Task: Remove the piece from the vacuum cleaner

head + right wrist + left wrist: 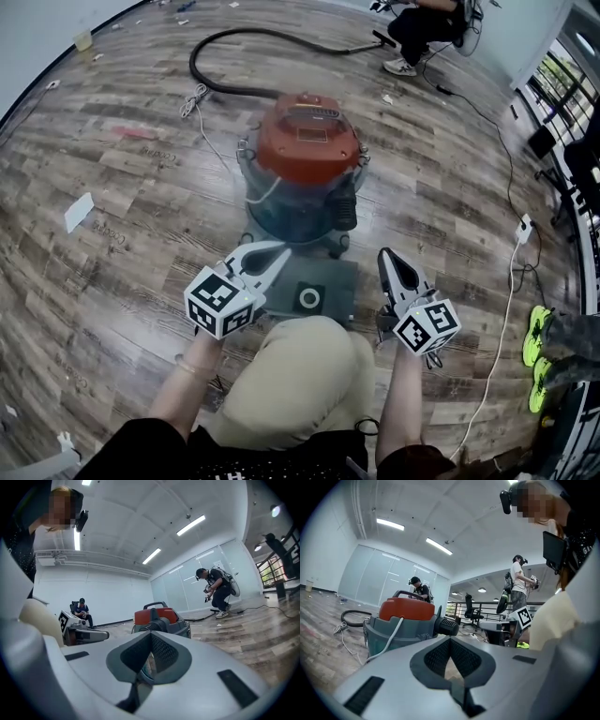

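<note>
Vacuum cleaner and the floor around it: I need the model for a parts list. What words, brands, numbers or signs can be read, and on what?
Nothing can be read.
Vacuum cleaner, red lid: dark panel, any print too blurred to read.
Floor: faint print in two spots, too blurred.
Left gripper and right gripper: marker cubes show black-and-white squares only, no letters.

The vacuum cleaner (302,169) stands on the floor (122,309). Behind it a hose (234,56) curves away toward a person (427,28) at the far side. Just in front of the vacuum cleaner a flat panel (323,281) lies on the floor, and the wearer's knee (305,375) is nearer still. The left gripper (281,251) is front-left of the vacuum cleaner, over the panel's left edge. The right gripper (386,255) is front-right, beside the panel. A paper sheet (79,212) lies well to the left, and a cable (511,281) trails well to the right.
</note>
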`<state>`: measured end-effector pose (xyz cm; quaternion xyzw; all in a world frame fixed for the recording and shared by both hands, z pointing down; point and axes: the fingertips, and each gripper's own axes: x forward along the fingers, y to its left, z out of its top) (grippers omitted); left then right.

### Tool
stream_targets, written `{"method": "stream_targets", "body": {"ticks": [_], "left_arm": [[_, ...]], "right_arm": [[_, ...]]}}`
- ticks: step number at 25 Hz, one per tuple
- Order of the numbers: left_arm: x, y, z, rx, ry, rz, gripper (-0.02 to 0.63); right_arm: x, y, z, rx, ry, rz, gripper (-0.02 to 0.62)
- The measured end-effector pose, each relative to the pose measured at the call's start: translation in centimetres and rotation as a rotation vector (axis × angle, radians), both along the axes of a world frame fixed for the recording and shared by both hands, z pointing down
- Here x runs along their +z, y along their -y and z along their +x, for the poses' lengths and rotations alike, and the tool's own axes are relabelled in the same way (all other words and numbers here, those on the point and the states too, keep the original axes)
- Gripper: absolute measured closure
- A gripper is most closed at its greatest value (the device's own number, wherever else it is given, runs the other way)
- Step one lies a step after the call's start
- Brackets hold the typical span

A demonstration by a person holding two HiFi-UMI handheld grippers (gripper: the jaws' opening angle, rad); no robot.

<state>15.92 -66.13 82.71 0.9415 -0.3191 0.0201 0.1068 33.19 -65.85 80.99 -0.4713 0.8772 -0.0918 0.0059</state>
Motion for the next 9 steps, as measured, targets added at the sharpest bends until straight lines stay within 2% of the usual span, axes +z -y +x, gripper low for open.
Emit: {"method": "stream_targets", "body": {"ticks": [9], "left_arm": [[0.22, 0.10, -0.30, 0.004, -0.007, -0.004, 0.598]], "right_arm": [[0.02, -0.10, -0.49, -0.004, -0.017, 0.010, 0.586]]}}
